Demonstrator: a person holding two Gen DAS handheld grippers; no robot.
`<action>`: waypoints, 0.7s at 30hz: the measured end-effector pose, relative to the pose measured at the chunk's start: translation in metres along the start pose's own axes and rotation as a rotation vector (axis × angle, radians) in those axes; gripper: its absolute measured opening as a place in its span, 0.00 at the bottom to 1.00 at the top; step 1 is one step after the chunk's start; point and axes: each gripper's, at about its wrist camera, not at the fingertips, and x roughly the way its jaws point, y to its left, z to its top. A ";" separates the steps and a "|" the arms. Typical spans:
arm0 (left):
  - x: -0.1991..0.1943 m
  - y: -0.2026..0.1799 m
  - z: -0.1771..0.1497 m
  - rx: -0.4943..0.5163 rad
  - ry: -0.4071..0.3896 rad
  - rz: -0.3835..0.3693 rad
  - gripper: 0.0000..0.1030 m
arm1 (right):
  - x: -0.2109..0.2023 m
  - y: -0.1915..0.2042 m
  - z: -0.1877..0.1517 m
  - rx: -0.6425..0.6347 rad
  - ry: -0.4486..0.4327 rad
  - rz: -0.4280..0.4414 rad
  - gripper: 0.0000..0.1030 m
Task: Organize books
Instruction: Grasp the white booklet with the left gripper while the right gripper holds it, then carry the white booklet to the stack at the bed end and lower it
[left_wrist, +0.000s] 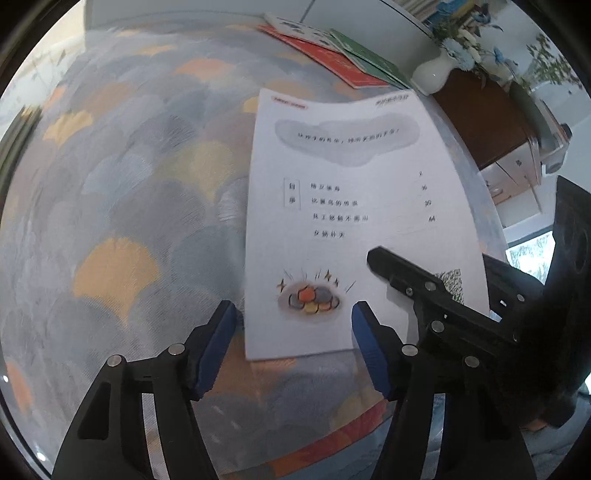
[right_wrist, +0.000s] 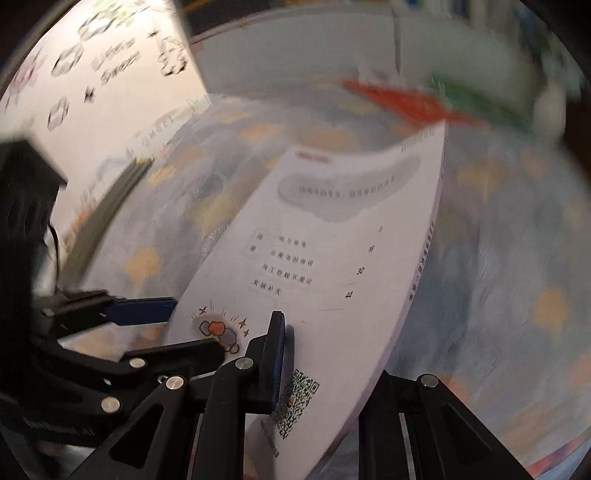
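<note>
Right hand-held gripper (right_wrist: 295, 369) clamping white book (left_wrist: 347, 221), left hand-held gripper (left_wrist: 293, 325) half-open astride its corner

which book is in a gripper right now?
The white book, clamped at its near corner by the right gripper. The red book and green book lie untouched at the table's far edge.

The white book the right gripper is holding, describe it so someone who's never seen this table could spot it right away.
On the table with the blue, grey and orange fan-pattern cloth, look near the front, well short of the red book and green book at the far edge. The white book shows a contents list, a small drawing of coloured stones and a QR code; the right gripper grips its corner.
</note>
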 end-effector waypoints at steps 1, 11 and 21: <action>-0.001 0.002 0.000 -0.008 -0.003 -0.009 0.60 | 0.001 0.004 0.003 -0.005 -0.010 0.003 0.16; 0.002 -0.001 0.001 0.041 -0.005 0.042 0.64 | 0.004 -0.037 -0.008 0.073 0.014 0.096 0.16; -0.003 0.004 0.007 0.014 -0.034 0.087 0.65 | -0.003 -0.061 -0.010 0.277 0.013 0.290 0.15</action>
